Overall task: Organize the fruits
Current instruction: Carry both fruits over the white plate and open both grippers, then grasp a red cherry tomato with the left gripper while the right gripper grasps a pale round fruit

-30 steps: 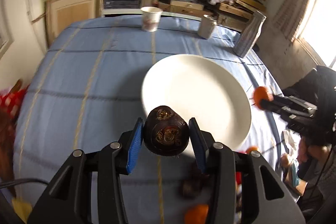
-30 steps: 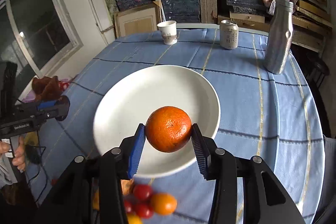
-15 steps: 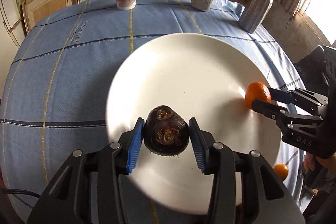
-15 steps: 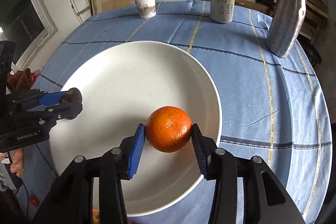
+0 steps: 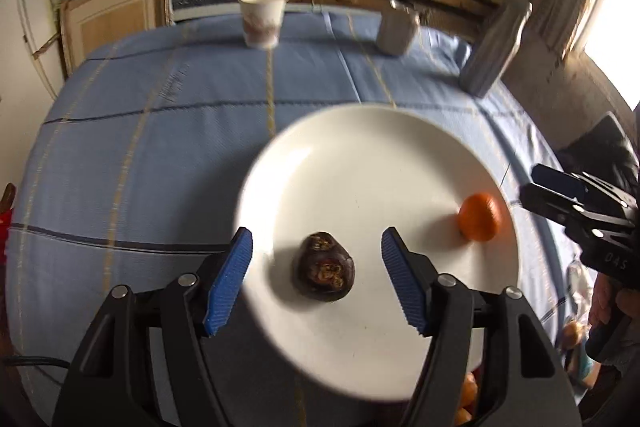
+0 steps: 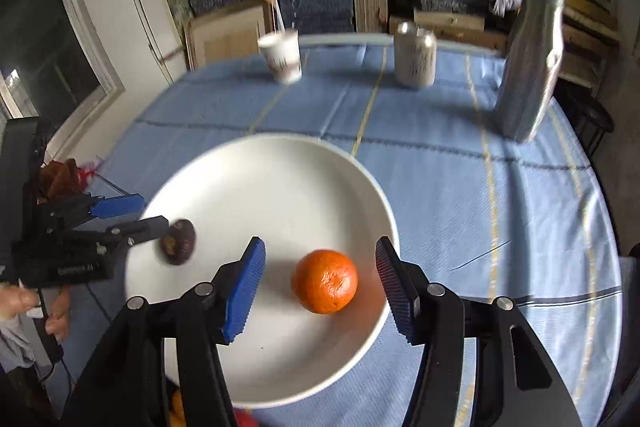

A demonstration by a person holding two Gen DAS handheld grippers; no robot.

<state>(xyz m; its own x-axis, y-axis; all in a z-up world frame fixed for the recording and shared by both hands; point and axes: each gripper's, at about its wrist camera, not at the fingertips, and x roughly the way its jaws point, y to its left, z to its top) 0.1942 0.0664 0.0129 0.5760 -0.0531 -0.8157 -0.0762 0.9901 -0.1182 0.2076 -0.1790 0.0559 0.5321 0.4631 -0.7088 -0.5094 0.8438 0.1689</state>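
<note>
White china carries both fruits: your left gripper [image 5: 316, 285] stands with its blue pads spread wide around a dark purple-brown fruit [image 5: 323, 273] lying free near the plate's [image 5: 360, 147] near-left rim, and your right gripper [image 6: 320, 281] is likewise parted around an orange [image 6: 324, 281] resting by the near-right rim, neither pad touching it. The plate sits mid-table on a blue checked cloth [image 6: 500, 207]; a paper cup [image 6: 282, 61], a drinks can [image 6: 415, 61] and a silver bottle [image 6: 528, 67] line the far edge. More small fruit [image 5: 468, 397] shows at the near edge, so sorting looks unfinished. Risks, as a judgement: the orange is round and close to the rim, so a pad clipping it as you draw back could roll it onto the cloth; the two grippers work near each other over one plate and could knock. "DAS" reads on the right gripper's body seen from the left; the cup's and can's printing is too blurred to read
</note>
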